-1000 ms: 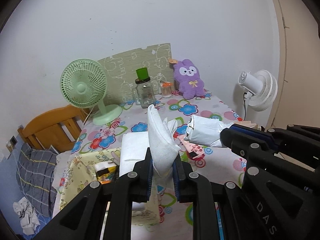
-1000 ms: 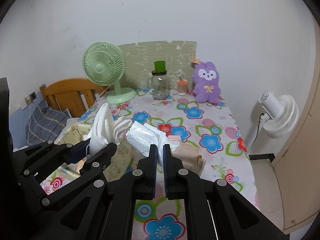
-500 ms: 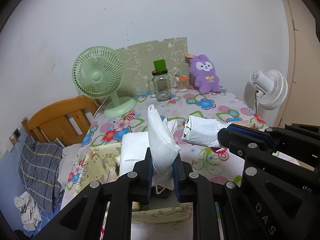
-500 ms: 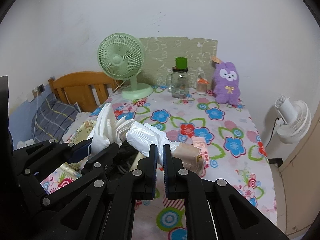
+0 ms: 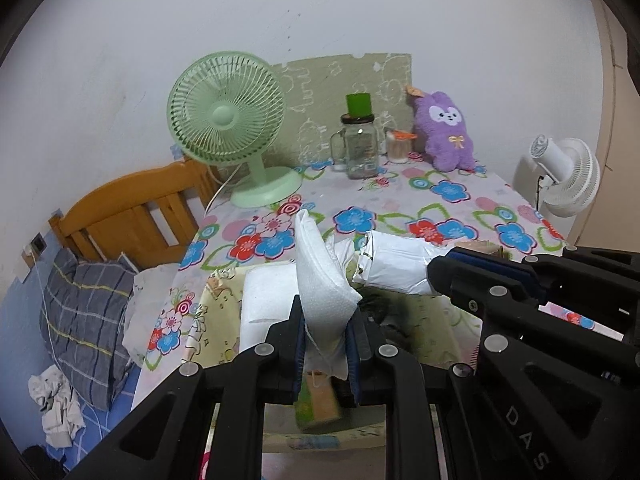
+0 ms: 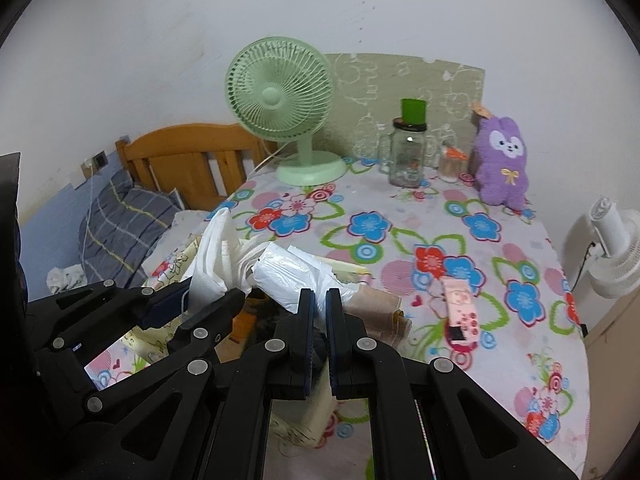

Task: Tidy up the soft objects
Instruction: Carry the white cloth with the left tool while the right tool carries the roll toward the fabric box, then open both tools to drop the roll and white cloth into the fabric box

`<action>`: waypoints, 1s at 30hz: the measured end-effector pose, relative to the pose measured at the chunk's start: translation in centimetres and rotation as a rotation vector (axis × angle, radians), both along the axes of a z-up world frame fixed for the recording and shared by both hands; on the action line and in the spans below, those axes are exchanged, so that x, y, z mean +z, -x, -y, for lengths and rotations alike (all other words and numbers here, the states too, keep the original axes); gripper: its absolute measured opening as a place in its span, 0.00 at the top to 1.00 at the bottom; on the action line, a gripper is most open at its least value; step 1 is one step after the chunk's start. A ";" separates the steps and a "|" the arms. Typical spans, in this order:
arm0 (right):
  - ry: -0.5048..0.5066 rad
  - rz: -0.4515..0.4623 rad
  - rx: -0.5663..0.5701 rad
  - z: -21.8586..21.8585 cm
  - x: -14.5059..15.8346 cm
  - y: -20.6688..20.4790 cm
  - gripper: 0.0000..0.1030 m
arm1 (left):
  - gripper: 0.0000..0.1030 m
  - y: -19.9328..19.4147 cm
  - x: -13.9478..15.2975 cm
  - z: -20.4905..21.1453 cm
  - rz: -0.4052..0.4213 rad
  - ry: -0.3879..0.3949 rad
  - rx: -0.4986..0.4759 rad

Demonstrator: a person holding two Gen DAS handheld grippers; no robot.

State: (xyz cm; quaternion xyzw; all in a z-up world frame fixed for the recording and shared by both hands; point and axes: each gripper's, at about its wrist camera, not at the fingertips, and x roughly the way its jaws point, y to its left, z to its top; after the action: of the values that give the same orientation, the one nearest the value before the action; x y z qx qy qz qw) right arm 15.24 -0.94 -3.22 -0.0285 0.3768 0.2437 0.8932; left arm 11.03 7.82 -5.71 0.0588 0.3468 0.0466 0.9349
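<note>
Since a second ago both hands have carried their loads over the yellow bin (image 5: pixel 224 300), the left gripper (image 5: pixel 326 332) clamped on a white mask (image 5: pixel 320 280) and the right gripper (image 6: pixel 319 312) on a plastic pack (image 6: pixel 292 280) at its 3 o'clock, so release seems next.

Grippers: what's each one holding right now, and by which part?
Left gripper is shut on the white face mask, pinched at its lower folded end. Right gripper is shut on the white plastic pack, held by its near edge.
</note>
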 end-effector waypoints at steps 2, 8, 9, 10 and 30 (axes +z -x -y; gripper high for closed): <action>-0.002 -0.011 0.010 -0.6 -0.3 -0.2 0.92 | 0.85 -0.3 -0.4 -0.6 -0.011 0.011 0.010; 0.010 -0.041 0.041 -2.7 -1.3 -0.9 0.92 | 0.84 -0.9 -1.6 -2.3 -0.046 0.020 0.027; 0.011 -0.050 0.046 -3.1 -1.6 -1.0 0.92 | 0.84 -1.0 -1.8 -2.7 -0.053 0.022 0.030; 0.012 -0.055 0.051 -3.4 -1.8 -1.0 0.92 | 0.84 -1.0 -2.0 -3.0 -0.061 0.026 0.033; 0.051 -0.129 0.116 -6.7 -4.5 -1.9 0.69 | 0.40 -1.1 -4.3 -5.5 -0.159 0.088 0.037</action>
State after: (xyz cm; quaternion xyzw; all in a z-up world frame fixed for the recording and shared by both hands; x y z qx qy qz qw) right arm 17.14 5.80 -7.71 -0.0571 0.4374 0.2868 0.8504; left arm 12.14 13.30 -10.01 0.0147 0.4227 0.0435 0.9051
